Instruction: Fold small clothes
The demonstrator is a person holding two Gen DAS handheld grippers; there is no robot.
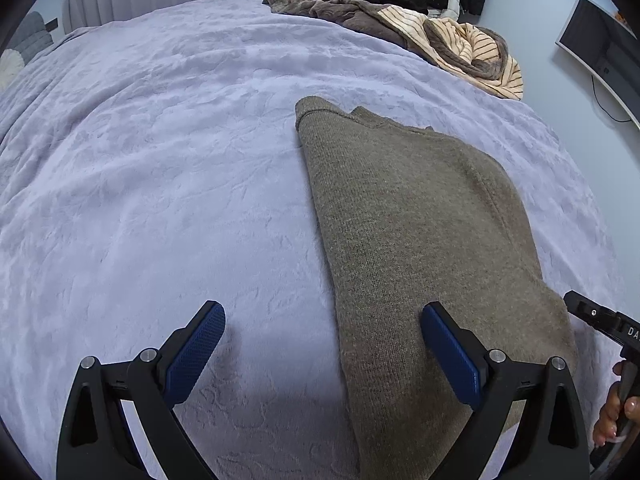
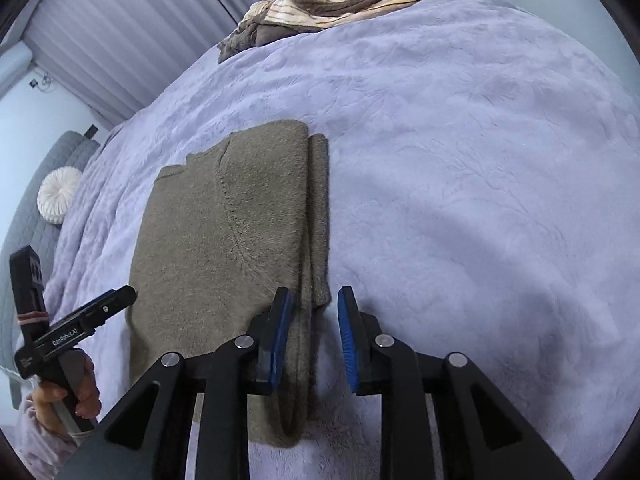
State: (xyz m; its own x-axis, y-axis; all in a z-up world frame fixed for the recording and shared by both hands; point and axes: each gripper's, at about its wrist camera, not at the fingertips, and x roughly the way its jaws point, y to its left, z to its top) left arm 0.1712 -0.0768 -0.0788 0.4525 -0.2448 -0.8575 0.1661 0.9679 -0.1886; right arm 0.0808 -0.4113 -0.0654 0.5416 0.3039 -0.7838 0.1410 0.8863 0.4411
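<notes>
**Knit sweater half-folded on the bed, both grippers off the cloth**

A brown knit sweater (image 2: pixel 224 240) lies flat on the lavender bedspread (image 2: pixel 460 160), close to the near edge of the bed where I stand; its sides are already turned in, leaving a long narrow panel with a folded sleeve strip running along the side toward the open spread; the neckline points toward the far side of the bed. I judge it soft, limp and fairly thick; light enough to lift with one pinch, yet sure to sag and unfold if taken by a single layer; the fuzzy knit should grip the ribbed pads well, not slip. The place to take hold, as I read it, is the near hem, at its two corners, pinching all layers together so the stack comes up as one and can be laid over toward the collar.

My right gripper (image 2: pixel 314 320) is partly open, its blue pads standing either side of the sleeve strip's near end without pressing it; nothing is held. My left gripper (image 1: pixel 322 344) is spread wide, one finger over the sweater's near end, the other over bare bedspread, holding nothing. At the bed's far corner sits a heap of striped and brown clothes (image 1: pixel 452 40); a round white cushion (image 2: pixel 60 194) rests beyond the far left edge.
</notes>
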